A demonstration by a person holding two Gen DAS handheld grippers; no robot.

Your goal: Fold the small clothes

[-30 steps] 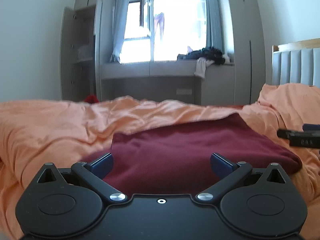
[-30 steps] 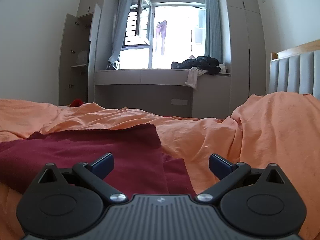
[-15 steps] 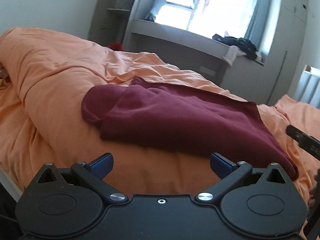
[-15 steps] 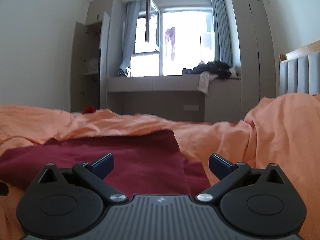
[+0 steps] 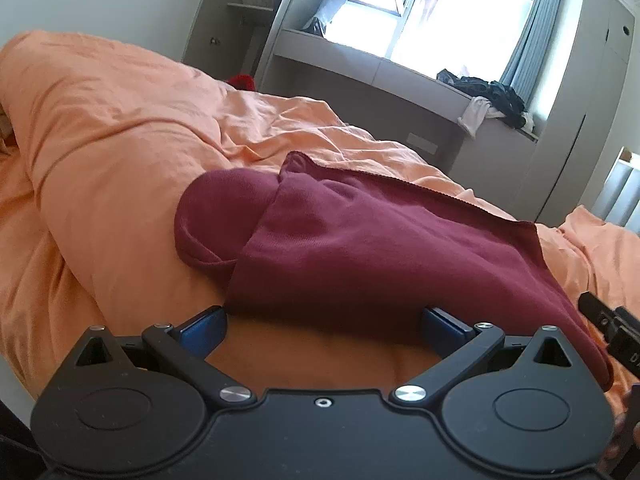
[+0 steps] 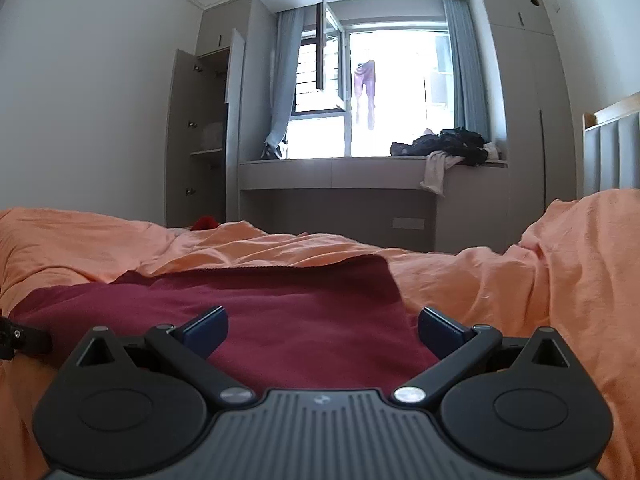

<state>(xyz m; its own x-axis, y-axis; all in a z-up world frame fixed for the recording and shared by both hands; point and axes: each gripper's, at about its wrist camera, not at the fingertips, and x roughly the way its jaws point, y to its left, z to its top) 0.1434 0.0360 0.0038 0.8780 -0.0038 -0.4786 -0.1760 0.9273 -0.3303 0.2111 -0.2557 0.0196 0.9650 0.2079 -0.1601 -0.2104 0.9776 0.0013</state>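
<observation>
- The maroon garment [image 5: 360,248] lies folded on the orange bedding [image 5: 112,152], in the middle of the left wrist view. One rounded part sticks out at its left side, under the upper layer.
- The left gripper [image 5: 323,320] is at the near edge of the garment, low in the frame. Its blue fingers [image 5: 202,326] are spread wide and hold nothing; the tips are at the hem, but I cannot tell if they touch it.
- At the right edge of the same view a black part of the right gripper [image 5: 612,332] shows beside the garment.
- In the right wrist view the garment [image 6: 280,312] fills the lower middle, with its far right corner near the centre of the frame.
- The right gripper [image 6: 322,326] is low over the garment, fingers spread wide, nothing between them.
- Behind the bed, in the upper middle, is a bright window [image 6: 384,92], and dark clothes [image 6: 448,144] lie on the sill at its right.
- A grey headboard [image 6: 612,152] stands at the right edge.
</observation>
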